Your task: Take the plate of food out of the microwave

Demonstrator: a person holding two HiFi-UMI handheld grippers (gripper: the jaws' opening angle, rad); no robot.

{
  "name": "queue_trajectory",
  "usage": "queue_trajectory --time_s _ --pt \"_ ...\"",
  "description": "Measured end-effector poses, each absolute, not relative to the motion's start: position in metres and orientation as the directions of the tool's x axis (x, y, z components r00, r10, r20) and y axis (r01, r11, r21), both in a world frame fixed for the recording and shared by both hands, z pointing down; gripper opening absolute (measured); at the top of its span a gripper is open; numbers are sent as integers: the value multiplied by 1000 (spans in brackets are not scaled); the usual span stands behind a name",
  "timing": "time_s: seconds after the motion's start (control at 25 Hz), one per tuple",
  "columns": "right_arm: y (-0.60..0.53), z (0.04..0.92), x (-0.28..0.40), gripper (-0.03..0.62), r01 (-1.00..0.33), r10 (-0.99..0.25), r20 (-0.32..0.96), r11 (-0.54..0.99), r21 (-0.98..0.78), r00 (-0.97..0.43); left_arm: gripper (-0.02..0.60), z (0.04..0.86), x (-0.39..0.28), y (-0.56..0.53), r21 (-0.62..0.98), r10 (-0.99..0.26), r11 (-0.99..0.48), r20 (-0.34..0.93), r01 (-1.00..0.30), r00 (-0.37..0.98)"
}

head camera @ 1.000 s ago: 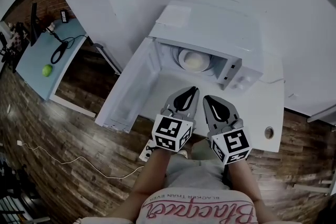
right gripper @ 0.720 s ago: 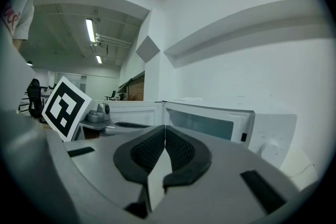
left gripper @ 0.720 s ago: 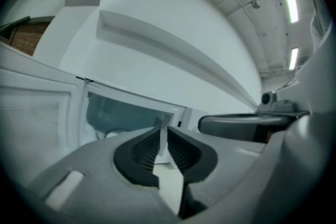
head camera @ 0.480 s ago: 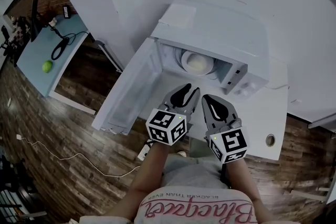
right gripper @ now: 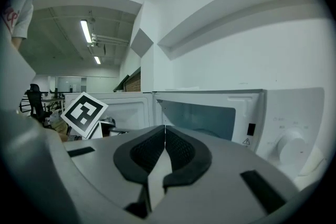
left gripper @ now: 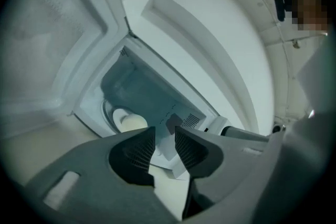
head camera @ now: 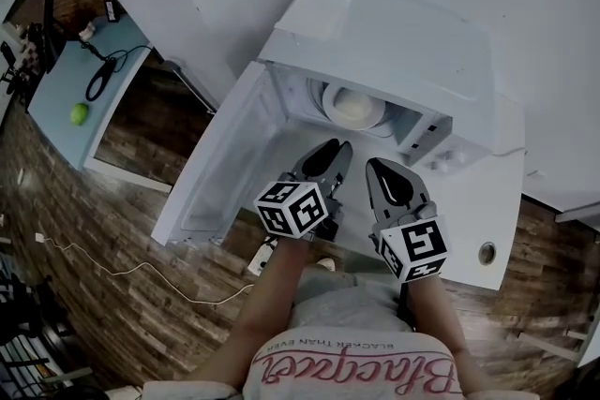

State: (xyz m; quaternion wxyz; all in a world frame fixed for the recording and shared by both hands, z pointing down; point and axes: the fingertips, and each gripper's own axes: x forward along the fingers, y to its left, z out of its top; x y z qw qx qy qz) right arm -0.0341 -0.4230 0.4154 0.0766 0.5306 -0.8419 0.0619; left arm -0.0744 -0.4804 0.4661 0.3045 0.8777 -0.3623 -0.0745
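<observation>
Jaws of the left gripper (left gripper: 165,136) are opening, empty; right gripper (right gripper: 165,134) jaws are together. Ahead, the plate (head camera: 328,101) looks rigid, breakable, slippery: grip its near rim.

Left gripper (left gripper: 165,136) fingers (left gripper: 137,152) opening (empty); right gripper (right gripper: 165,136) closed.
</observation>
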Motion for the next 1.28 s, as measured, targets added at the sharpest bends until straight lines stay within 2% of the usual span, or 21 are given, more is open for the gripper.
queue_trajectory --time_s 0.48,0.96,1.28 --pt "-452 442 -33 13 -886 -852 250 460 -63 -460 121 522 -73 -524 740 -726 -309 223 -598 650" --pt "-468 464 -12 14 -902 -854 293 411 -130 -431 121 547 -62 -555 864 -745 -45 306 -502 593" --pt "-474 470 -8 14 -902 -852 298 403 -156 -432 121 562 -62 -562 794 -713 125 489 -595 503"
